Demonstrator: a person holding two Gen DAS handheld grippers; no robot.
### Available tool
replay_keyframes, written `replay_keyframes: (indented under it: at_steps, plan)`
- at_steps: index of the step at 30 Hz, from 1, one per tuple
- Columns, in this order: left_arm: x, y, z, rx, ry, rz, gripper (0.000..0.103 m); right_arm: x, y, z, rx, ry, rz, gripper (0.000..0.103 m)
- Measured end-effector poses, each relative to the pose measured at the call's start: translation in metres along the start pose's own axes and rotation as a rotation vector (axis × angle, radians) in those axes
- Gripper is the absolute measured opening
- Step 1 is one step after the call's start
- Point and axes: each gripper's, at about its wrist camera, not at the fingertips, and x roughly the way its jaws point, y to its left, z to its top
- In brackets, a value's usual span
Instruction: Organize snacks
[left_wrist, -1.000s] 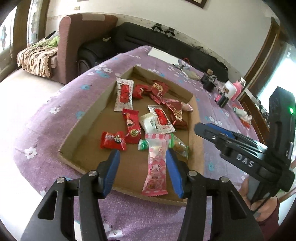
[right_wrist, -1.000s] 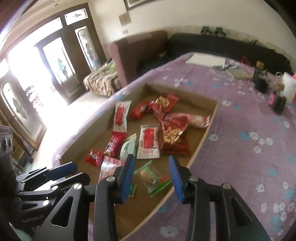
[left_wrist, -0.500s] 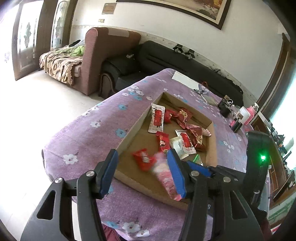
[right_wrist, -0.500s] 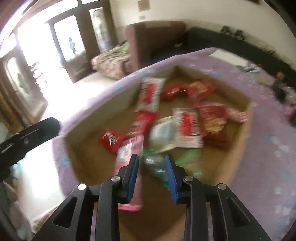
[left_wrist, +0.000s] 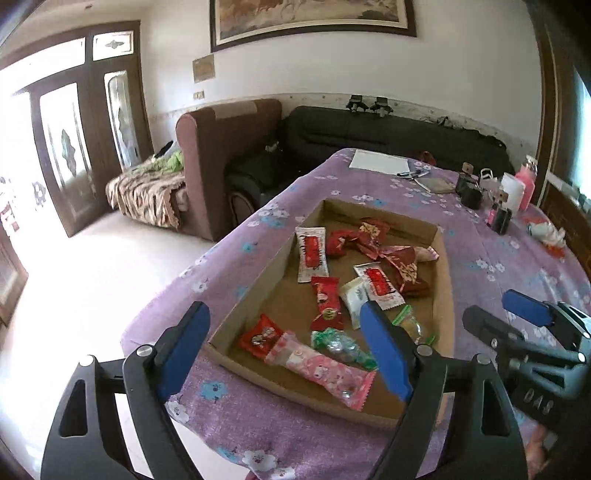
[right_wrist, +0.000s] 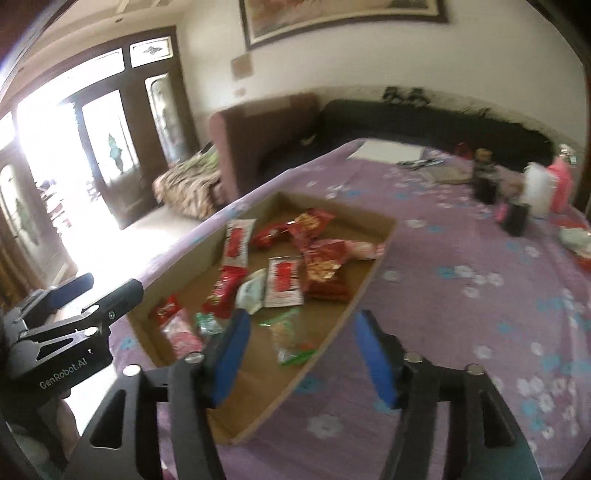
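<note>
A shallow cardboard tray (left_wrist: 258, 280) on a purple flowered cloth holds several snack packets. Among them are a long white-and-red one (left_wrist: 311, 253), a dark red bag (left_wrist: 404, 266), a small red one (left_wrist: 260, 336) and a green-clear candy (left_wrist: 340, 345). A pink packet (left_wrist: 321, 369) lies slanted in the near corner. My left gripper (left_wrist: 286, 349) hovers above that corner, jaws opening, nothing between the pads. My right gripper (right_wrist: 303, 356) hangs over the tray's (right_wrist: 354, 306) near right wall above a clear-green packet (right_wrist: 290, 339), its jaws also opening and empty. Each gripper shows in the other's view.
Dark bottles, a white jar and a pink container (left_wrist: 509, 192) stand at the table's far right, near a white sheet of paper (left_wrist: 378, 160). The table edge drops to the floor just left of the tray. A brown armchair (left_wrist: 221, 147) and a black sofa (left_wrist: 369, 129) stand behind.
Both grippers have drawn back and up from the tray, and both pairs of jaws stand wider. The pink packet, earlier lengthwise between the left fingers, now lies slanted in the near corner.
</note>
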Motion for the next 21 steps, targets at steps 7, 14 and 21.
replay_keyframes:
  at_steps: [7, 14, 21]
  plan:
    - [0.003, -0.021, -0.003, 0.041, 0.055, -0.007, 0.084, -0.018, 0.004, -0.02, -0.075, -0.045, -0.09, 0.074]
    - [0.006, -0.034, -0.008, 0.06, 0.097, -0.014, 0.084, -0.027, 0.004, -0.03, -0.115, -0.069, -0.128, 0.079]
    - [0.009, -0.036, -0.01, 0.061, 0.116, -0.016, 0.084, -0.026, -0.002, -0.034, -0.098, -0.055, -0.138, 0.08]
